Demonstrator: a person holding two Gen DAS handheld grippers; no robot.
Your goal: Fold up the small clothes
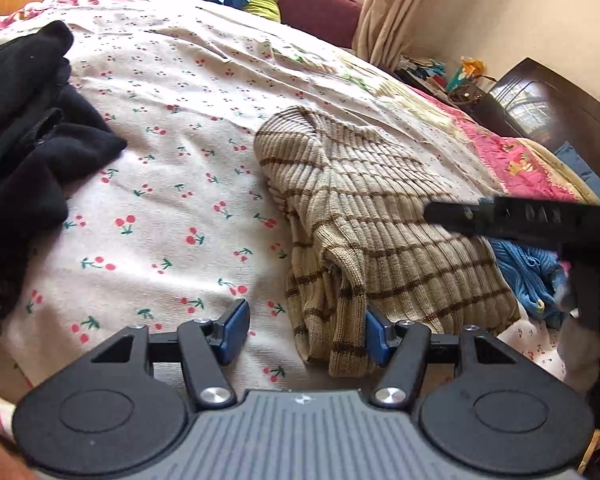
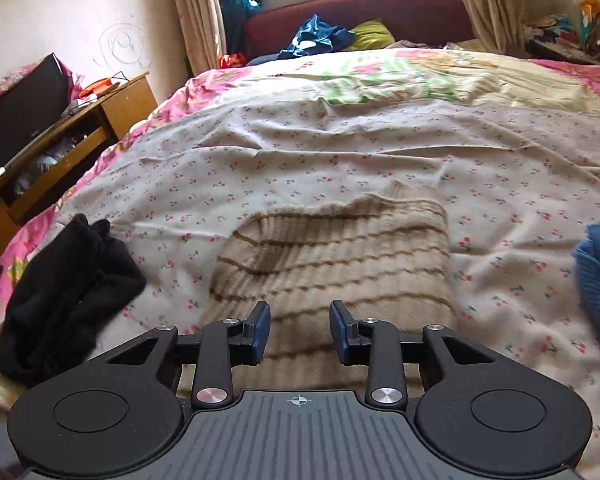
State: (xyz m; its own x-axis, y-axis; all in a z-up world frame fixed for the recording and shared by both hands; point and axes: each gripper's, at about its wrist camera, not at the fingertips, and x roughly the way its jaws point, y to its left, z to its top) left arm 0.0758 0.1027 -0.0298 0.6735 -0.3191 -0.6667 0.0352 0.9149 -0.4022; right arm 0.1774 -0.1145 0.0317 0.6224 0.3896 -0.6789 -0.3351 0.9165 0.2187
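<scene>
Striped ribbed sweater (image 1: pixel 364 216), beige with brown bands, lies partly folded on the bed (image 1: pixel 172 208) over the cherry-print sheet, roughly mid-bed, near edge toward the cameras. Soft, limp knit, light, thick at the doubled layers; it will sag and drag rather than hold shape, not slippery, not fragile. Best hold is probably the doubled near edge or a bottom corner, pinching all layers so the inner one doesn't slide out. Left hand-held gripper (image 1: pixel 306 334) has jaws apart, straddling the near-left hanging fold; the right pad looks against the knit but nothing is clamped. Right hand-held gripper (image 2: pixel 300 330) sits low over the sweater's near edge, jaws apart with knit below the gap, not pinched; the view is motion-blurred, so contact is hard to call. Black garment pile (image 1: pixel 32 152) lies well apart to the left, blue knit (image 1: pixel 528 276) just beside the sweater's right side, possibly touching. Open sheet beyond and left of the sweater gives room to fold away from the cameras. The bed's right edge with pink quilt (image 1: pixel 512 160) is near, so less room there.
</scene>
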